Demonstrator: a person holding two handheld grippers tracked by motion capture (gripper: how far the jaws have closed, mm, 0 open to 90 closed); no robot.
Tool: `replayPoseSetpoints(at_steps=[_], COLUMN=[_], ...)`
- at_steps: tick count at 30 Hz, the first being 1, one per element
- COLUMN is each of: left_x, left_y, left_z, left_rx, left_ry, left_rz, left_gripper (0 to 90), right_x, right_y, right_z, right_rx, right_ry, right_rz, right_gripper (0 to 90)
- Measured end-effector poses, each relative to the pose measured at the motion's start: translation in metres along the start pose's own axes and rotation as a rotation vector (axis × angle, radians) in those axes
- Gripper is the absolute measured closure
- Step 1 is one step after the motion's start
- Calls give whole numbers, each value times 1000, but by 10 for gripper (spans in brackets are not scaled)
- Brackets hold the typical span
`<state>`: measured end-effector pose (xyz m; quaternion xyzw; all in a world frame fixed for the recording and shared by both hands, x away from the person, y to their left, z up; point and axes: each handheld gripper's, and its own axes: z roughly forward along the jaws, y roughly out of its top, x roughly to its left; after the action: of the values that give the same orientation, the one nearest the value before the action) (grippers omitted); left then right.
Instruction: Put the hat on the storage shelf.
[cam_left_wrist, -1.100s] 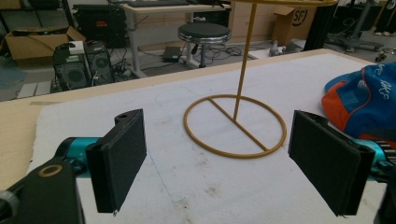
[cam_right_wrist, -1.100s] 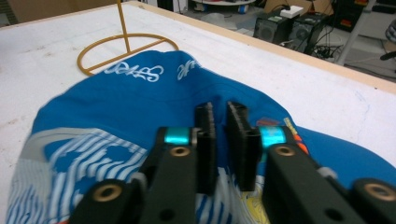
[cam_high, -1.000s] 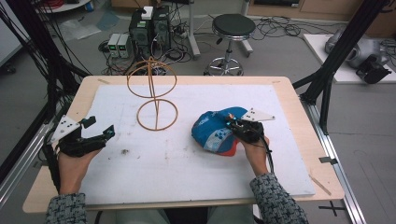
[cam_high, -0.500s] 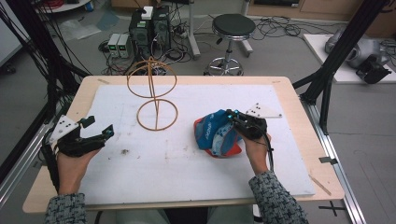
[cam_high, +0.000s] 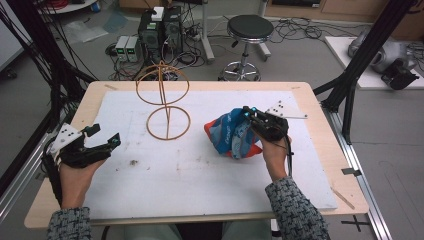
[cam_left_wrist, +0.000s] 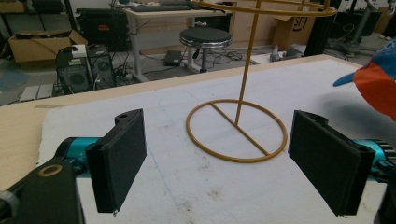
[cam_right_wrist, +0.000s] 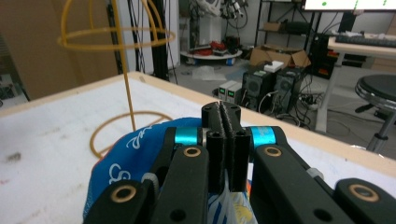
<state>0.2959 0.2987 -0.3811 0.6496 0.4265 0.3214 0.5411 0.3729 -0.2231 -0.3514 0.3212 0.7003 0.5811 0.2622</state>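
**Right gripper clamped on the cap, left gripper wide open**

Between the closed jaws of the right gripper (cam_high: 248, 116) sits a fold of the blue and orange cap (cam_high: 231, 134). From the gripper's own camera the two black jaws (cam_right_wrist: 226, 122) stand pressed together with only a thin seam between them, and blue cloth with white lettering (cam_right_wrist: 122, 161) bulges out below and to the left of them. From above, the cap hangs bunched under and ahead of that gripper, its orange part low on the side nearest the hand; whether its underside touches the white mat (cam_high: 175, 180) I cannot tell.

Ahead and to the left of the right gripper stands the yellow wire stand (cam_high: 167, 107), a ring base with an upright rod and a wire dome on top. The cap is near its base ring but apart from it.

Over at the left gripper (cam_high: 102, 140), the jaws stand far apart and hold nothing. In its own view the two pads (cam_left_wrist: 119, 161) frame the stand's base ring (cam_left_wrist: 236, 130), which lies on the mat straight ahead of the gripper, well clear of both pads. The cap's orange brim (cam_left_wrist: 376, 86) juts in at the far right, beyond the right-hand pad. The left hand holds this gripper near the mat's left edge, well apart from the cap and the other gripper.
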Motion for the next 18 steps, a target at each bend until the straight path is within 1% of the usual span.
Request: replayPoseSetpoints(at_steps=[3,5,10,12,13,14,15,16,18], left_x=[0,0,1,2,2,2,2,2,3], left_y=[0,1,1,1,1,1,1,2,2], left_z=[0,-1,-2,-2,-3,-3,-3,-3,-4], left_rx=[-5,-5,-8,-10,-11,-12,-14,-15,-15], left_ry=[1,2,4,3,5,5,5,5,5], left_rz=[-2,-2,-4,-6,-7,-8,-9,-11,-9], left_gripper=[195,195,195,195,195,195,195,195,195], right_x=[0,0,2,3,5,5,5,7,7], right_y=[11,20,43,52,63,63,68,75,85], right_z=[-1,-2,-4,-4,-3,-3,-2,-2,-1], right_rx=[-21,-39,-76,-91,-104,-104,-111,-118,-137], right_ry=[5,5,14,17,22,22,25,29,35], right_rz=[0,-14,-22,-37,-50,-50,-62,-59,-74], right_gripper=[891,891,890,891,890,890,890,891,891])
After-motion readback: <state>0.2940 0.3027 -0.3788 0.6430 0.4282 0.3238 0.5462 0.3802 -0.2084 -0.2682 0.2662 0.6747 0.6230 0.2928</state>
